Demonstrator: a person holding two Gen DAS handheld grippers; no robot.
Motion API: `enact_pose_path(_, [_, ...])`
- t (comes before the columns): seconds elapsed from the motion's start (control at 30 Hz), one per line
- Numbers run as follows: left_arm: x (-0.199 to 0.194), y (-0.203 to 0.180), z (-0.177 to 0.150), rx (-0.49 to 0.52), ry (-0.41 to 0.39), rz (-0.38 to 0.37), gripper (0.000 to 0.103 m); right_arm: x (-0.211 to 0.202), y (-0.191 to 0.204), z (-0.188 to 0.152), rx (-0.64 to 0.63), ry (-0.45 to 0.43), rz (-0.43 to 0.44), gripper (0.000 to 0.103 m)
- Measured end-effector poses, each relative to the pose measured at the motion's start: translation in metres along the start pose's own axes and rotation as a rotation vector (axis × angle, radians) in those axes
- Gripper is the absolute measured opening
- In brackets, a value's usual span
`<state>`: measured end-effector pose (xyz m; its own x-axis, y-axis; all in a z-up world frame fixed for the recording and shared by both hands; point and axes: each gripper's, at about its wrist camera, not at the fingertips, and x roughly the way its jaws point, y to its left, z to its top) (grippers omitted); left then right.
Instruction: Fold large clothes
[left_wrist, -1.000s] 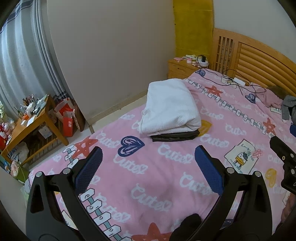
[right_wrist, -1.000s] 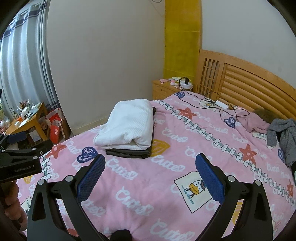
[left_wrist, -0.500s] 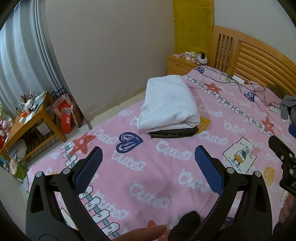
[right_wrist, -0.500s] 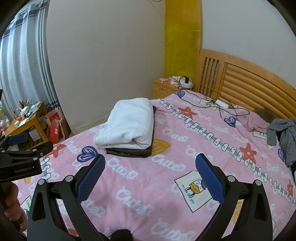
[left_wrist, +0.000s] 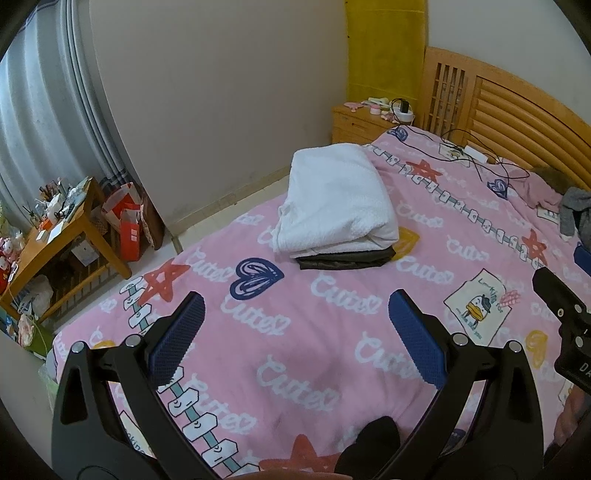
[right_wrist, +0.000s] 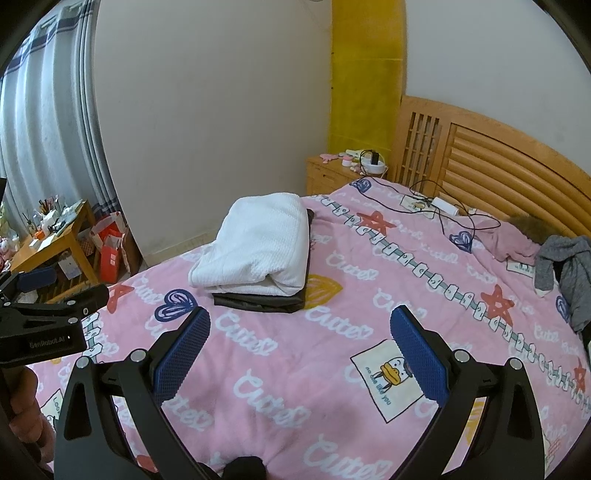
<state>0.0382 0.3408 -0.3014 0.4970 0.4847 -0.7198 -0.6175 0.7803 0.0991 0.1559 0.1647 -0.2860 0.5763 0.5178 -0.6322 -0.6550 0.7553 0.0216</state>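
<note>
A: What is changing since a second ago?

B: Very little. In the left wrist view the camera is sitting slightly higher and further back, so the folded stack is lying a little further up the picture; the right wrist view is staying almost the same.

A: And what is the left wrist view showing?

B: A pink fleece bedspread (left_wrist: 295, 350) printed with hearts, stars and white lettering is covering the bed. The left gripper (left_wrist: 295, 321) is hovering over it with its blue textured pads spread wide, gripping nothing. The folded white garment (left_wrist: 336, 199), thick and nubbly, is lying on a flat dark folded garment (left_wrist: 347, 260) near the far edge of the bed. A slatted wooden headboard (left_wrist: 517, 107) is standing at the right, a wooden nightstand (left_wrist: 354, 122) beside it, black cables (left_wrist: 476, 155) trailing across the spread. A cluttered wooden table (left_wrist: 55, 236) and grey curtain (left_wrist: 37, 129) are filling the left.

A: And the right wrist view?

B: The right gripper (right_wrist: 299, 339) is likewise gaping wide and empty above the spread. The white garment (right_wrist: 258, 243) is resting ahead, left of centre. A crumpled grey garment (right_wrist: 565, 266) is lying at the right edge, well apart from the stack. The other gripper's black body is poking in at the left, with a hand (right_wrist: 26, 417) beneath it.
</note>
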Motion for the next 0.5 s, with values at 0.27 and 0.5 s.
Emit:
enact_pose_path(0.27, [-0.0001,-0.0015,0.0014,0.002,-0.01,0.008,0.098,0.0015,0.0003,0.0,0.0,0.003,0.005,0.095])
enact_pose_path(0.5, [0.0033,0.001,0.0045,-0.014,0.008,-0.014,0.098,0.0051,0.0023,0.0007,-0.002,0.006,0.003,0.095])
